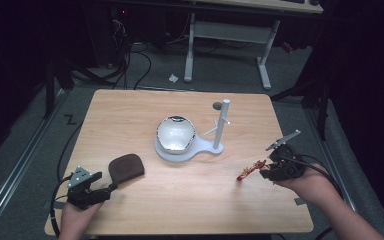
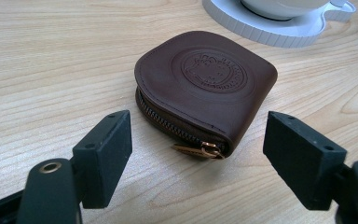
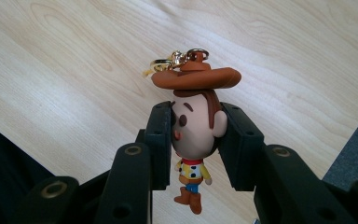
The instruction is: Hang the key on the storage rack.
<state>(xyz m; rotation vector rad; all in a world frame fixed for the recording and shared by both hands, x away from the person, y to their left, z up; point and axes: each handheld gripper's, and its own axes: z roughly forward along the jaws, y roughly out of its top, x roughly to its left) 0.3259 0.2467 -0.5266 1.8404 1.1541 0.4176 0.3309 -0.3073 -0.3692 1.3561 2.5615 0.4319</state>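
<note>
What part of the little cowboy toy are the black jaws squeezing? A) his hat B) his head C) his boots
B: in the right gripper view, the right gripper has its jaws pressed on both sides of the cowboy keychain figure's head, below the hat brim, with the boots dangling free.

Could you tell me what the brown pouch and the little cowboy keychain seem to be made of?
Pouch: likely leather or faux leather, matte brown, with an embossed round emblem, a stitched edge and a brass-coloured zipper.
Cowboy keychain: probably moulded plastic or vinyl, smooth painted surface, with a shiny gold-coloured metal clasp.

A pale wooden table point(image 1: 190, 200) carries the load. On it lie a brown zip pouch point(image 1: 126, 167) and, mid-table, a white stand point(image 1: 215, 148).
</note>
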